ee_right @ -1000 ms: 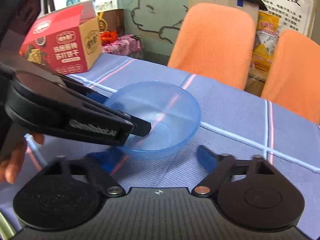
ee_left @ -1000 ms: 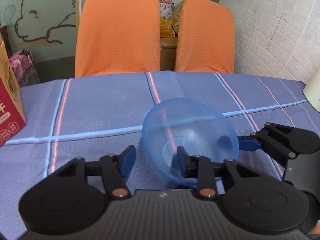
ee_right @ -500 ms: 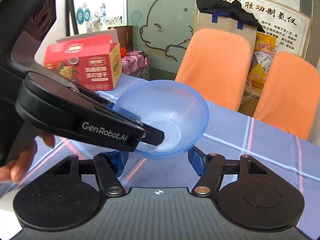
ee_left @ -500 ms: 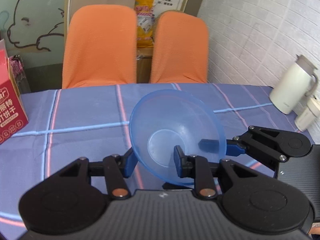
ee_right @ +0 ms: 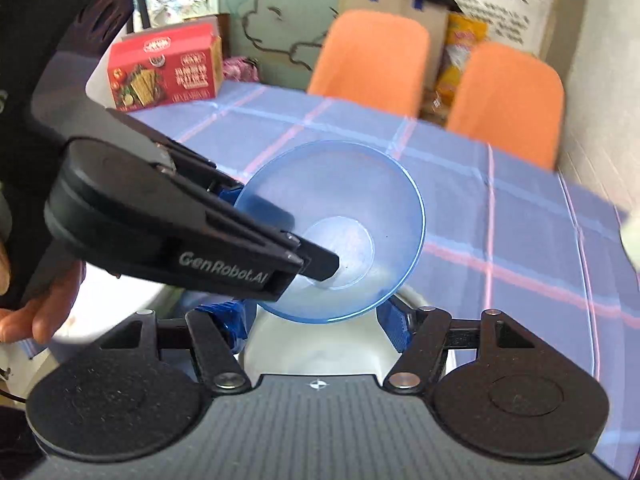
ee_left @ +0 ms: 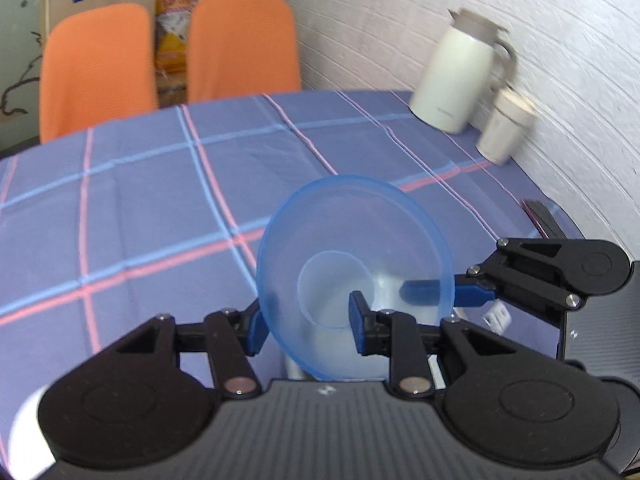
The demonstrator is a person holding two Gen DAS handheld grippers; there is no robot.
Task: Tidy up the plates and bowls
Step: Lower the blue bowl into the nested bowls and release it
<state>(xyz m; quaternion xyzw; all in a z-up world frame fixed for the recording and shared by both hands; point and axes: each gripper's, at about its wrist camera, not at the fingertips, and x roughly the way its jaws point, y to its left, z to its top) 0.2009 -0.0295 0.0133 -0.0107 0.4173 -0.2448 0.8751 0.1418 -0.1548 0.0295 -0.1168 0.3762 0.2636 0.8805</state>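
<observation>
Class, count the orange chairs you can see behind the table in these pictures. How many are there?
2. One orange chair stands on the left behind the table's far edge, the other right beside it; none else shows, though more could be out of view.

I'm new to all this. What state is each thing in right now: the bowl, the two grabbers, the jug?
Blue bowl: held in the air, tilted, empty.
Left gripper: shut on the bowl's rim, one of its fingers inside, one outside.
Right gripper: fingers apart either side of the bowl's lower edge; contact unclear.
White jug: upright, lid on.
</observation>
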